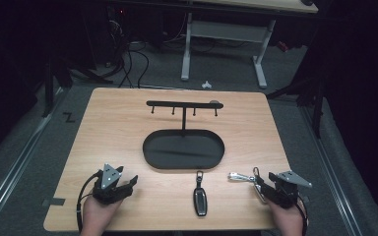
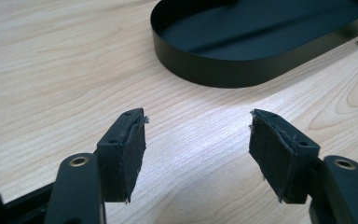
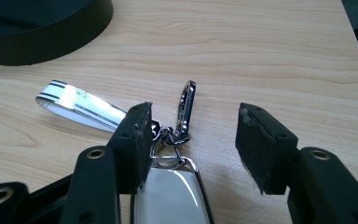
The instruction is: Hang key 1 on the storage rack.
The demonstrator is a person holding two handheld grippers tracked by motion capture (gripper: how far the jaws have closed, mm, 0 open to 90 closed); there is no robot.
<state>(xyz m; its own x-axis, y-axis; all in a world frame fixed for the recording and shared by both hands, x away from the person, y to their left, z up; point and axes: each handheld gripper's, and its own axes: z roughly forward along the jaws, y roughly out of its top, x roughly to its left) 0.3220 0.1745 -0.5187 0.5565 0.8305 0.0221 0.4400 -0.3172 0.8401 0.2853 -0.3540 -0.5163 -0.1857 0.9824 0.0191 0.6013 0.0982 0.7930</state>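
A black oval tray (image 1: 183, 149) with a T-shaped hook stand (image 1: 183, 104) sits mid-table. In front of it lies a black key fob (image 1: 200, 199). To the right lies a silver key fob (image 3: 170, 196) with a metal clip (image 3: 186, 109) and a striped white strap loop (image 3: 77, 105). My right gripper (image 3: 195, 112) is open and low over this silver fob, with its left pad beside the fob's ring. In the high view, that right gripper (image 1: 259, 185) points left at the silver fob's strap (image 1: 238, 176). My left gripper (image 2: 198, 119) hangs open over bare wood, with nothing between its pads, at the front left (image 1: 131, 181).
The tray's near wall (image 2: 223, 70) stands just ahead of the left gripper. The table's right edge (image 3: 354, 37) is close beyond the right gripper. Behind the wooden table (image 1: 113, 123), a white desk frame (image 1: 224, 46) and cables lie on the floor.
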